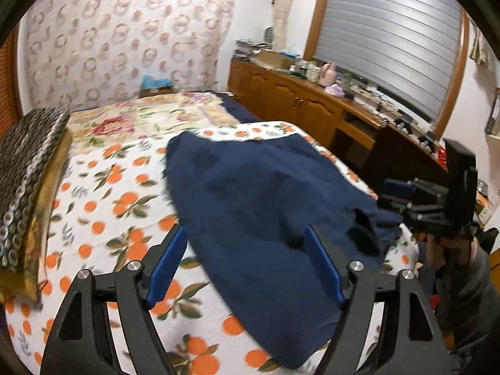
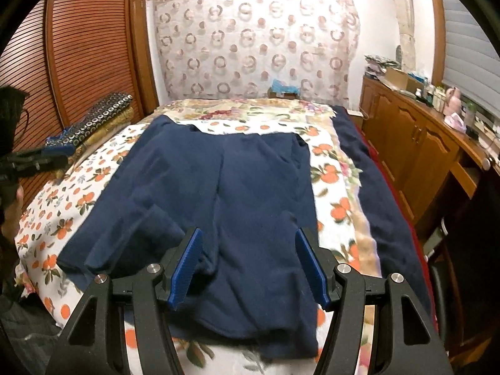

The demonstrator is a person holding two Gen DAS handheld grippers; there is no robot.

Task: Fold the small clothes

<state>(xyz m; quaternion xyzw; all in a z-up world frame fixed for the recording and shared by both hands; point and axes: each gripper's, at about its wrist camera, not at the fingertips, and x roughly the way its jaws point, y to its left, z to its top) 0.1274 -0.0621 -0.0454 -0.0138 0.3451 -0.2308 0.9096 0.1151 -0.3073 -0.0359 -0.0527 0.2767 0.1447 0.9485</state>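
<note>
The navy garment point(image 2: 218, 187) is seen spread lengthwise up the bed point(image 2: 337, 193), beneath both the left gripper point(image 1: 247, 259) and right gripper point(image 2: 248, 265), whose jaws are held wide, empty.

Matt navy cloth garment point(image 2: 250, 193), glossy wood cabinet point(image 2: 415, 143)
</note>
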